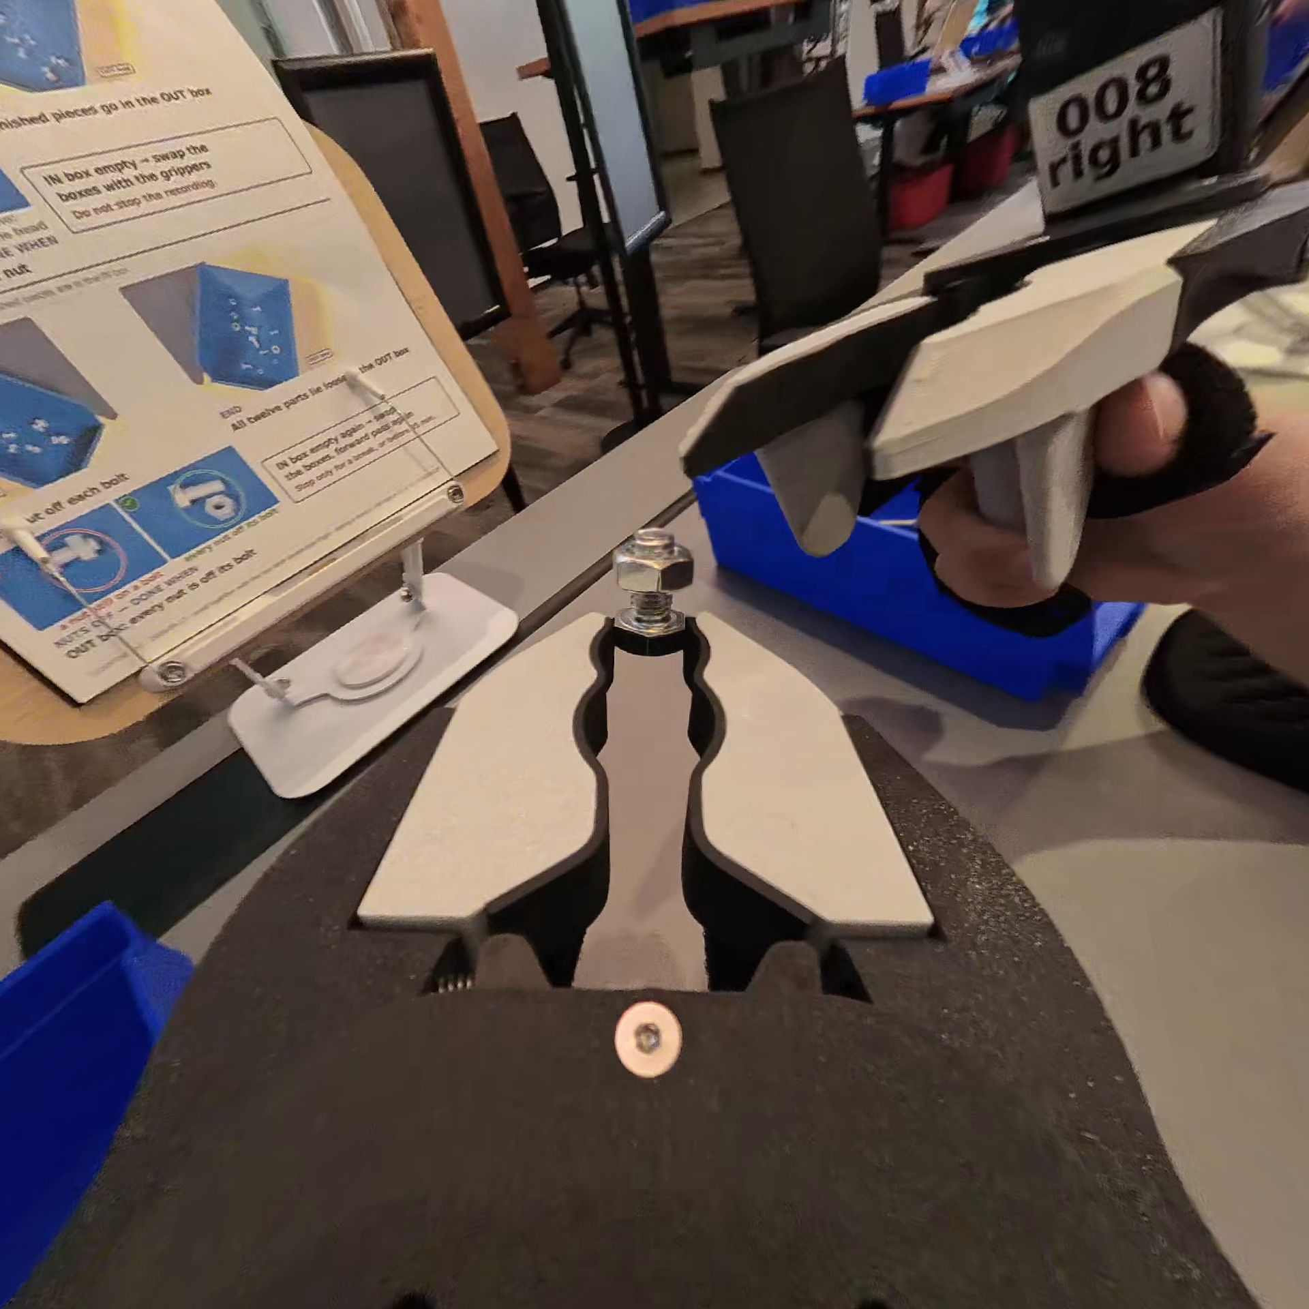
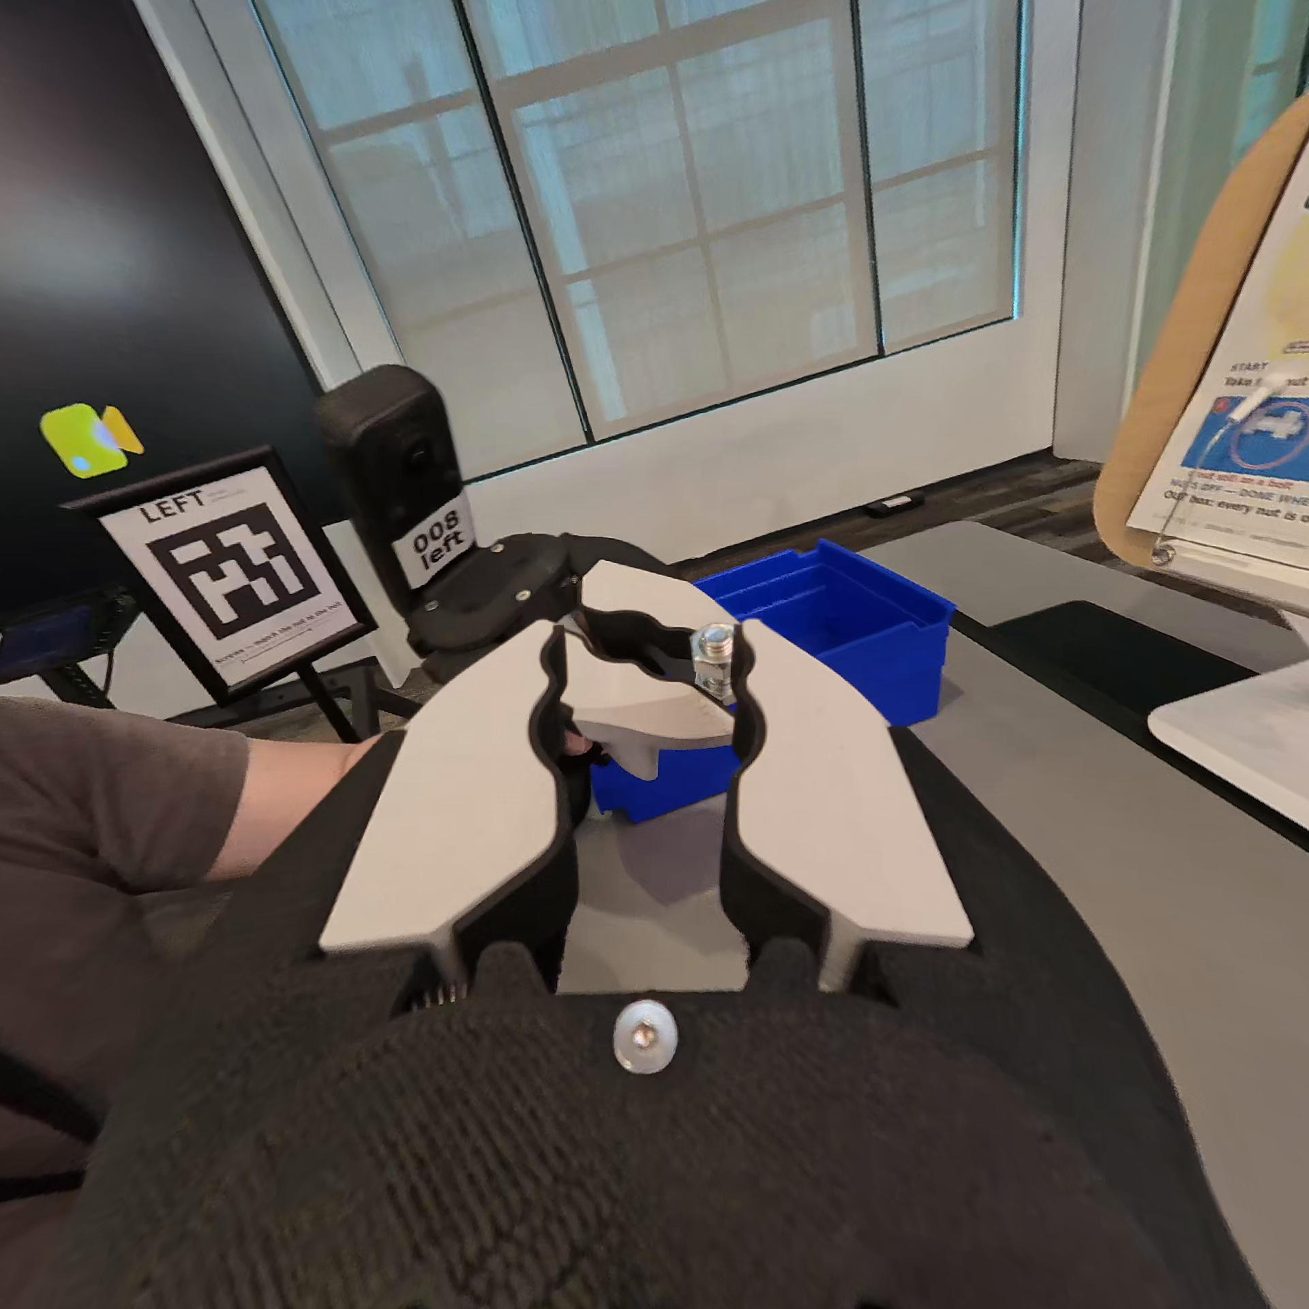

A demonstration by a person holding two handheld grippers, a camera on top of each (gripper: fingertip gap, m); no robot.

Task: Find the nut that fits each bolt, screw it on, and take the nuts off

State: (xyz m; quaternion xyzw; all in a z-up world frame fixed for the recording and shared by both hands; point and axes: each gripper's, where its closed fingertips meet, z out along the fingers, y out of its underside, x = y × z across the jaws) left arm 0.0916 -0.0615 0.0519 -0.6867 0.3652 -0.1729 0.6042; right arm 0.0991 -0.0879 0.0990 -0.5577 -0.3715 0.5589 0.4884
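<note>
Pinching the head of a bolt point(image 1: 648, 623) between its closed fingertips, our left gripper point(image 1: 649, 630) holds the shank upright with a hex nut point(image 1: 653, 570) threaded near the top end. Our left wrist view shows the thread bare between nut and head, which the other camera hardly reveals. It also shows our right gripper point(image 1: 822, 453) up to the right, clear of the bolt, held in a hand point(image 1: 1105, 510) wearing a black strap, above a blue bin point(image 1: 885, 581) on the grey table point(image 1: 1133, 921). An instruction sheet on a stand point(image 1: 234, 340) leans at the left, and a second blue bin's corner point(image 1: 78, 1006) shows at the lower left. From our right wrist view, the right gripper point(image 2: 648, 659) has its fingers spread apart and holds nothing; the nut point(image 2: 714, 659) sits just inside its right fingertip, though we cannot tell whether they touch. Only this view shows the left gripper point(image 2: 712, 690) from outside, with its camera housing, a framed marker sign point(image 2: 227, 574) behind it, and the inside of an open blue bin point(image 2: 836, 623).
</note>
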